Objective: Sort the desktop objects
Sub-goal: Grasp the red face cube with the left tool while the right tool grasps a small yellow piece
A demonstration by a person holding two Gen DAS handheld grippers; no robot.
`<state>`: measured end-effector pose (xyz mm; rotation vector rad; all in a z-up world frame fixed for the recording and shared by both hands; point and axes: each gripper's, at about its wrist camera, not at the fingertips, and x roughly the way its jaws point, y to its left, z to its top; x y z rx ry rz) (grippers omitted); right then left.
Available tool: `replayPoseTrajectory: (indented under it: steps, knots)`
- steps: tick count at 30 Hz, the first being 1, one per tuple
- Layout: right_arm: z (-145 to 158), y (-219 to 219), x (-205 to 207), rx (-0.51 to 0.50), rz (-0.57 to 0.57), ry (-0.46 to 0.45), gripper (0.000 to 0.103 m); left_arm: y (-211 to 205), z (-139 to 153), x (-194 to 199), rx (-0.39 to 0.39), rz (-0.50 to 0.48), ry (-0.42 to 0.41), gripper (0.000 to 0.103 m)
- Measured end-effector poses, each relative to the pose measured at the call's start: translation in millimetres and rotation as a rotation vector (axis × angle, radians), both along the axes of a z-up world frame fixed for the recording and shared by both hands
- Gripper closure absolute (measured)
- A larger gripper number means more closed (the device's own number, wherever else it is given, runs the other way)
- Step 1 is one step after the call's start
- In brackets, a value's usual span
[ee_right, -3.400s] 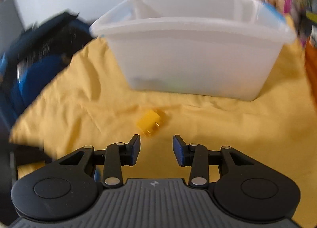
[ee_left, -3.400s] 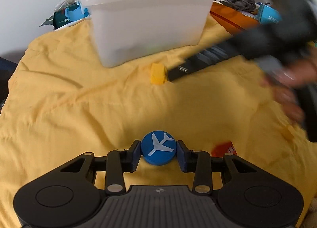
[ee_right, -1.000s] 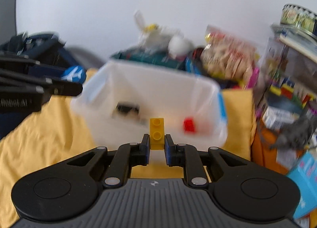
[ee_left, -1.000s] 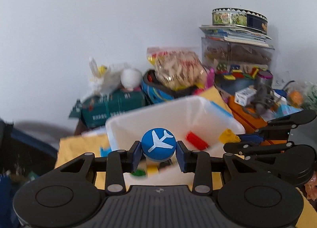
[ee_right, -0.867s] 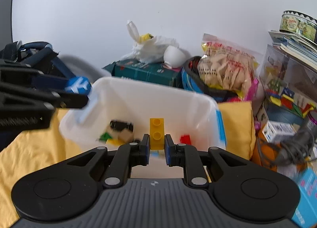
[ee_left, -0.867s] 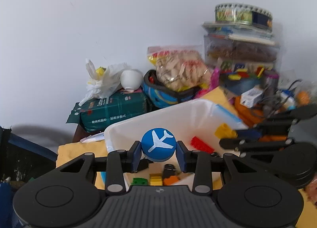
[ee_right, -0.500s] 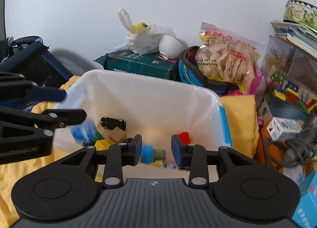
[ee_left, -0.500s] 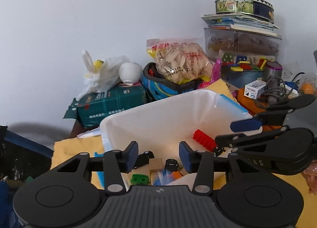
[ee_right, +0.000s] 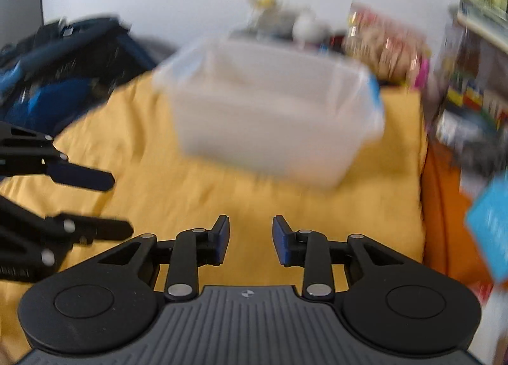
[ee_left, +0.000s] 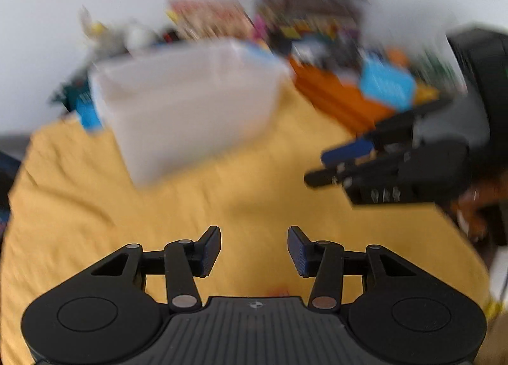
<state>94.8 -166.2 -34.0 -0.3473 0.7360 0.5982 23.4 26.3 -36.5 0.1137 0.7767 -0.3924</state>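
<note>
Both views are motion-blurred. The white plastic bin (ee_left: 190,104) stands on the yellow cloth (ee_left: 222,193) ahead of both grippers; it also shows in the right wrist view (ee_right: 270,123). Its contents are hidden from this low angle. My left gripper (ee_left: 253,250) is open and empty above the cloth. My right gripper (ee_right: 250,239) is open and empty, short of the bin. The right gripper shows at the right of the left wrist view (ee_left: 346,163), and the left gripper at the left of the right wrist view (ee_right: 92,203). A small red piece (ee_left: 277,290) peeks out by the left gripper's body.
Clutter lines the back and right: an orange box (ee_left: 343,101), a light blue box (ee_left: 385,87), a snack bag (ee_right: 384,50), stacked containers (ee_right: 470,79). A dark blue bag (ee_right: 63,72) lies at the left. The yellow cloth (ee_right: 190,180) spreads in front of the bin.
Both grippers opened over the bin, dropping the blue airplane disc and the yellow brick into it. Both have since pulled back and down toward the cloth, still open.
</note>
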Motion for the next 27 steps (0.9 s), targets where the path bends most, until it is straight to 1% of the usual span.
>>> replayPoseTrajectory:
  steps: [2, 3, 6, 8, 9, 10, 11, 12, 15, 17, 21, 24, 27]
  knots:
    - [-16, -10, -18, -0.022, 0.005, 0.043, 0.071, -5, -17, -9, 0.011, -0.014, 0.068, 0.052]
    - [-21, -14, -24, -0.032, 0.011, 0.061, 0.071, -6, -23, -11, 0.013, -0.016, 0.084, 0.052]
    - [-30, -26, -46, -0.05, 0.004, 0.076, 0.07, -9, -34, -8, -0.002, 0.0, 0.113, 0.055]
    - [-33, -32, -56, -0.045, -0.006, 0.095, 0.07, -10, -41, -2, -0.025, 0.018, 0.143, 0.063]
    - [-35, -34, -61, -0.042, -0.006, 0.11, 0.07, -11, -46, 1, -0.036, 0.025, 0.153, 0.063]
    - [-37, -36, -64, -0.043, -0.003, 0.121, 0.07, -13, -49, 1, -0.027, 0.028, 0.152, 0.064]
    - [-39, -36, -68, -0.048, -0.001, 0.125, 0.07, -16, -52, 2, -0.008, 0.032, 0.152, 0.075]
    - [-41, -37, -71, -0.053, 0.0, 0.127, 0.07, -18, -56, 2, 0.007, 0.038, 0.159, 0.08]
    - [-40, -43, -83, -0.062, 0.012, 0.11, 0.07, -17, -55, -1, -0.006, 0.068, 0.157, 0.08]
    - [-39, -49, -87, -0.069, 0.0, 0.086, 0.07, -17, -54, -4, 0.003, 0.078, 0.153, 0.08]
    - [-39, -64, -81, -0.052, -0.065, 0.082, 0.07, -19, -52, -8, 0.019, 0.086, 0.148, 0.08]
    - [-44, -70, -73, -0.044, -0.087, 0.115, 0.068, -18, -53, -11, 0.026, 0.094, 0.154, 0.08]
    - [-49, -67, -71, -0.026, -0.066, 0.157, 0.068, -19, -54, -13, 0.041, 0.091, 0.158, 0.08]
